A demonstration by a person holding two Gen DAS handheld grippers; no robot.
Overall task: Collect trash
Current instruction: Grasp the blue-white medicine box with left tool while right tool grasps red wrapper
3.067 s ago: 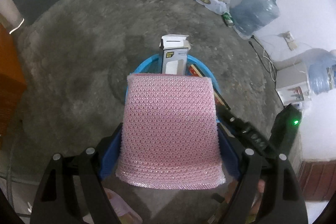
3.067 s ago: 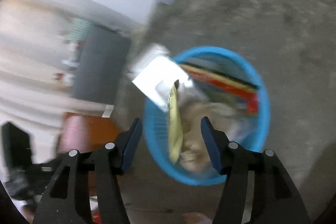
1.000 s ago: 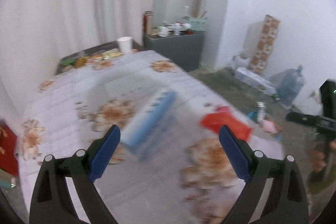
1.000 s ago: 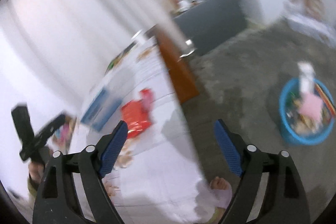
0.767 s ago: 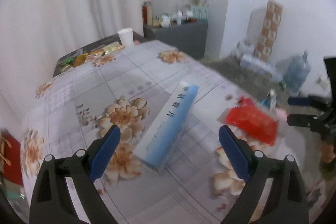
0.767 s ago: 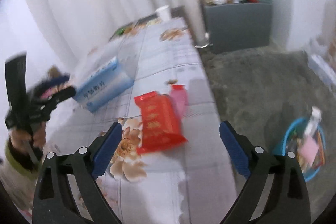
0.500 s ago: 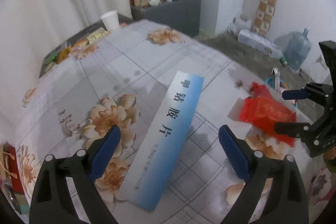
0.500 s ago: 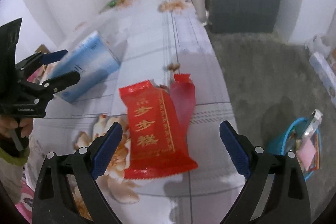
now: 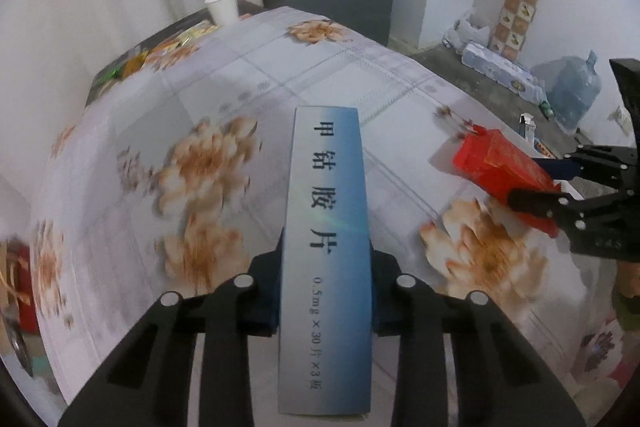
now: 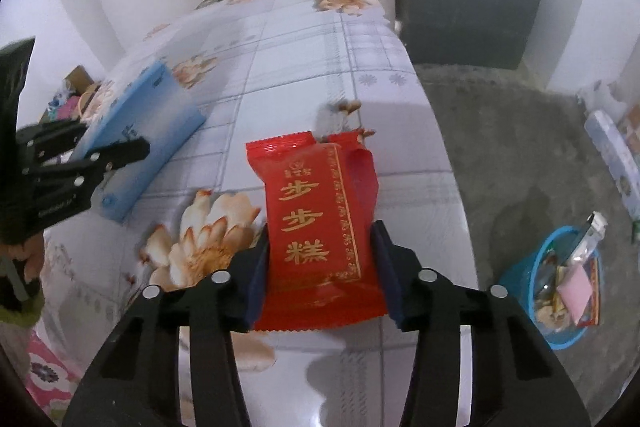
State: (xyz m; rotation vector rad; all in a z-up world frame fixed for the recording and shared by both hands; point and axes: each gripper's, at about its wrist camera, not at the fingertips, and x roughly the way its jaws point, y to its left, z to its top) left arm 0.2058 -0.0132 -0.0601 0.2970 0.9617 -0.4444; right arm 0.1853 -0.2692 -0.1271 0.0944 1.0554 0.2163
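Observation:
A long blue medicine box (image 9: 326, 227) lies on the flowered tablecloth (image 9: 224, 95). My left gripper (image 9: 326, 283) has its blue pads against both sides of the box. It also shows in the right wrist view (image 10: 140, 135). A red snack wrapper (image 10: 320, 227) lies near the table's right edge. My right gripper (image 10: 320, 267) has closed on it, pads touching both sides. The wrapper also shows in the left wrist view (image 9: 500, 167). A blue trash basket (image 10: 560, 283) with several items stands on the floor to the right.
A white paper cup (image 9: 222, 7) and snack packets (image 9: 168, 47) sit at the table's far end. A grey cabinet (image 10: 468, 15) with clutter stands by the wall. Water jugs (image 9: 568, 87) and a wrapped pack (image 9: 500, 67) lie on the concrete floor.
Both grippers swung from the basket to the table. The left one came down around the blue box and closed; the right one closed around the red wrapper.

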